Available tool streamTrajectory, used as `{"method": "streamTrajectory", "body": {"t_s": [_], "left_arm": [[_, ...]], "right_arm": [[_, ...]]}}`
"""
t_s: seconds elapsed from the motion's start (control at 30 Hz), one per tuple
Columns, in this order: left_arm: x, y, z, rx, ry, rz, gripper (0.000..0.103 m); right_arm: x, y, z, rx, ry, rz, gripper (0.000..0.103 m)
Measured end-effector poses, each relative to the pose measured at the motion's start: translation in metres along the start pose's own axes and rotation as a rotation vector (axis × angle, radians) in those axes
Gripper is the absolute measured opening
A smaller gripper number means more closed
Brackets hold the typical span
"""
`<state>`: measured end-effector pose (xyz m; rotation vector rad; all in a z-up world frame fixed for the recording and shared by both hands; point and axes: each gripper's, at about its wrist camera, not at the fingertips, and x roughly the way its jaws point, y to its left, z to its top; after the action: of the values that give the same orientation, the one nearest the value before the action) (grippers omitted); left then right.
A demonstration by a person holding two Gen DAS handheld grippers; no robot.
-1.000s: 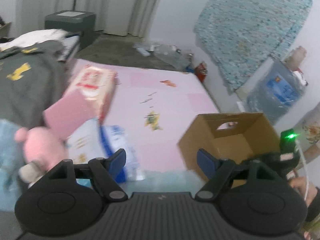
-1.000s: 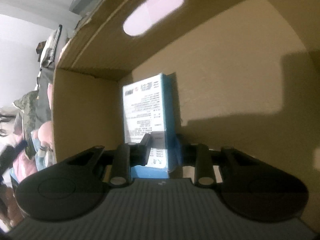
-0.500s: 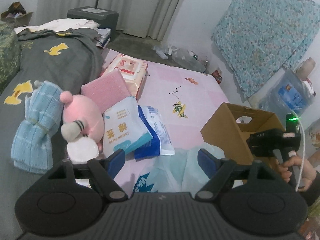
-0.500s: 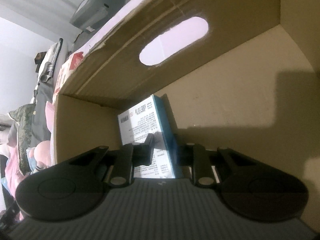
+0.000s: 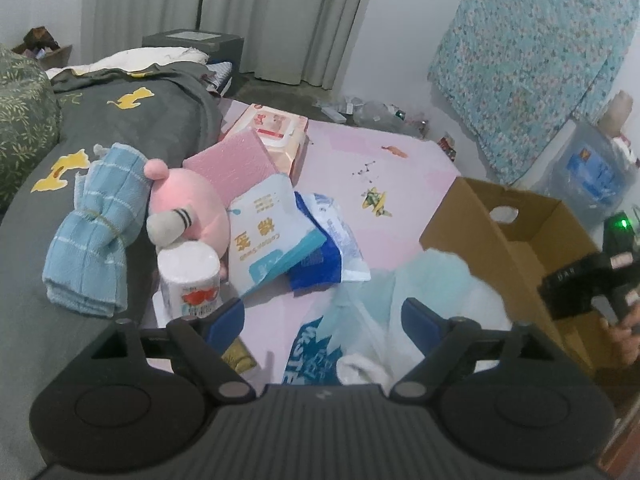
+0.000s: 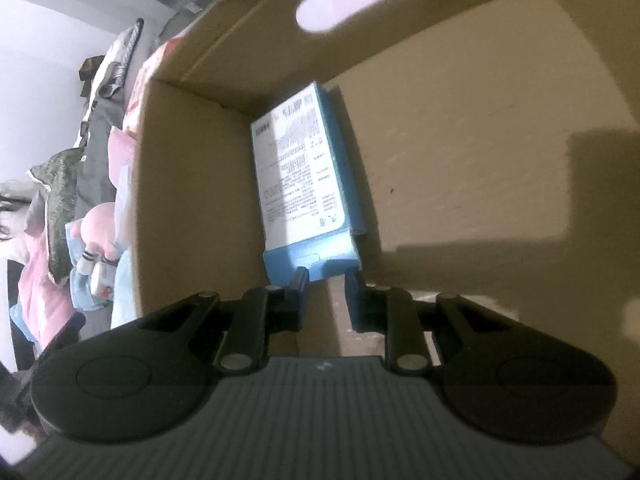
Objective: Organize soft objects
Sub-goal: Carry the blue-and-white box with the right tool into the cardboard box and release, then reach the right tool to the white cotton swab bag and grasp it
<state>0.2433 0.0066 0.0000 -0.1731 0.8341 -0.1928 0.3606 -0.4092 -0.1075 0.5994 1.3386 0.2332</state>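
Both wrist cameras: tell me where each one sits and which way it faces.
Left wrist: on the left gripper, angled down over the bed's pile; its jaws are opening, nothing gripped; a hand holding the other gripper shows at right.
Right wrist: on the right gripper, looking into the cardboard box at a blue packet; jaws narrow, not on it.
Shared: the cardboard box and the pink plush.

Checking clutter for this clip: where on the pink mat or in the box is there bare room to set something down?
Bare pink mat lies between the pile of packets and the cardboard box. Inside the box, floor right of the blue carton is free. Crowded: the pink plush, towel and tissue roll at the mat's left edge.
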Motion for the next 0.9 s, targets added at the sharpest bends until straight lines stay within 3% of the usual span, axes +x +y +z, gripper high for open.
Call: {"method": "streamTrajectory", "body": {"t_s": [0.23, 0.53, 0.7, 0.9], "left_arm": [[0.001, 0.0, -0.015, -0.011, 0.014, -0.023, 0.089], [-0.008, -0.005, -0.016, 0.072, -0.093, 0.053, 0.089], [-0.003, -0.007, -0.013, 0.098, -0.119, 0.066, 0.086], [0.015, 0.013, -0.003, -0.046, -0.131, 0.066, 0.066]], "right_arm": [[0.008, 0.001, 0.004, 0.035, -0.016, 0.013, 0.02], [-0.05, 0.018, -0.019, -0.023, -0.084, 0.001, 0.034], [-0.084, 0.063, -0.021, -0.11, -0.171, 0.091, 0.035], [-0.052, 0.153, -0.002, -0.249, -0.102, 0.24, 0.038]]}}
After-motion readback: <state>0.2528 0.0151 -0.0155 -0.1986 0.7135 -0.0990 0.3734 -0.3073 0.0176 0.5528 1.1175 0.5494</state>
